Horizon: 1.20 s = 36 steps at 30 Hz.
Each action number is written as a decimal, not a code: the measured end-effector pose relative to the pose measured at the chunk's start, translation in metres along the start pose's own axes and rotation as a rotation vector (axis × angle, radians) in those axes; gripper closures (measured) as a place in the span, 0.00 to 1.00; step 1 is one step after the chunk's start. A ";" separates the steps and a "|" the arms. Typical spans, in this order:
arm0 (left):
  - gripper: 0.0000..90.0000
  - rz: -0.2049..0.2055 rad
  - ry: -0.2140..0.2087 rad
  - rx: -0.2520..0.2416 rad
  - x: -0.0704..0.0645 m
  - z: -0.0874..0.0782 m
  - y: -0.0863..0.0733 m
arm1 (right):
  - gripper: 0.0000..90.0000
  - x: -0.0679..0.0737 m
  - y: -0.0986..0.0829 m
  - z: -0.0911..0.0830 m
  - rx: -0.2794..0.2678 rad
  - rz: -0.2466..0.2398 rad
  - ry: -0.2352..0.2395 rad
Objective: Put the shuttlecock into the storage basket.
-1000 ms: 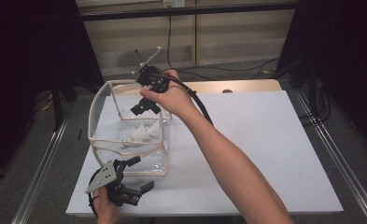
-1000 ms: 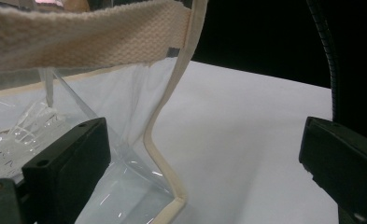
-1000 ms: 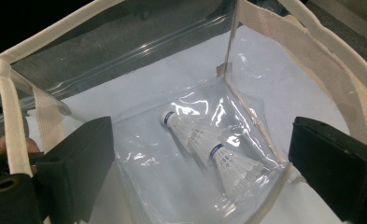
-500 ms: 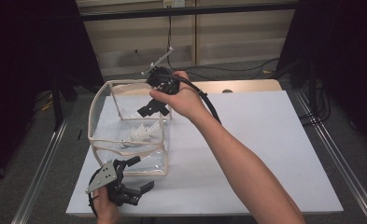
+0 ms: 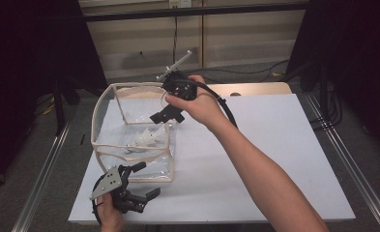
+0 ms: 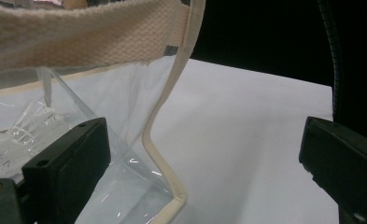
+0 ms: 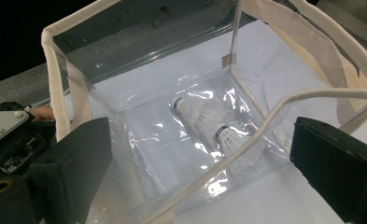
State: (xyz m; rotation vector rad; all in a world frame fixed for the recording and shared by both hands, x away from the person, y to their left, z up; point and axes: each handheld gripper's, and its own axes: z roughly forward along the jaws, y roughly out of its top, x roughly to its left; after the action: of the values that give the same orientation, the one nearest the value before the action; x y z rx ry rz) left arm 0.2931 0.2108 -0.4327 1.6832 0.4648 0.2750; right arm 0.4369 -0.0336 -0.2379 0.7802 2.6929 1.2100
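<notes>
A clear plastic bag (image 5: 108, 121) with beige webbing trim stands open on the white table top (image 5: 274, 145). Two white shuttlecocks (image 7: 190, 112) lie on its floor, also seen as a white cluster of shuttlecocks (image 5: 146, 140) from above. My right gripper (image 5: 167, 116) hovers over the bag's right rim, open and empty, and the right gripper (image 7: 200, 135) looks down into the bag. My left gripper (image 5: 146, 181) rests low at the table's front left, open, just in front of the bag's near corner (image 6: 172, 177). Nothing is held between the left gripper (image 6: 202, 135) jaws.
A black cable (image 5: 224, 108) trails from the right gripper along the forearm. Metal rails (image 5: 342, 159) run along both sides of the table. A wooden edge (image 5: 260, 89) shows behind the white top. Bare white surface lies right of the bag.
The right gripper has drifted a little to the right, from over the bag's middle toward its right rim. The left gripper and the bag have stayed put.
</notes>
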 end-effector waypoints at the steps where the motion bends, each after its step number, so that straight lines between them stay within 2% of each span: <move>1: 0.03 0.000 0.001 0.000 0.000 0.000 0.000 | 0.06 0.000 -0.001 -0.001 -0.002 0.000 0.001; 16: 0.03 0.005 0.003 0.008 0.001 0.001 0.000 | 0.06 -0.006 -0.024 -0.023 -0.030 0.008 0.003; 36: 0.03 0.007 0.005 0.011 0.001 0.001 0.000 | 0.05 -0.016 -0.056 -0.039 -0.070 0.037 0.023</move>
State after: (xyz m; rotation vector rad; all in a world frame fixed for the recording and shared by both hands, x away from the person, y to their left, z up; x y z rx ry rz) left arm 0.2944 0.2100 -0.4329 1.6954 0.4650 0.2823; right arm 0.4161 -0.0990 -0.2534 0.8142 2.6496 1.3218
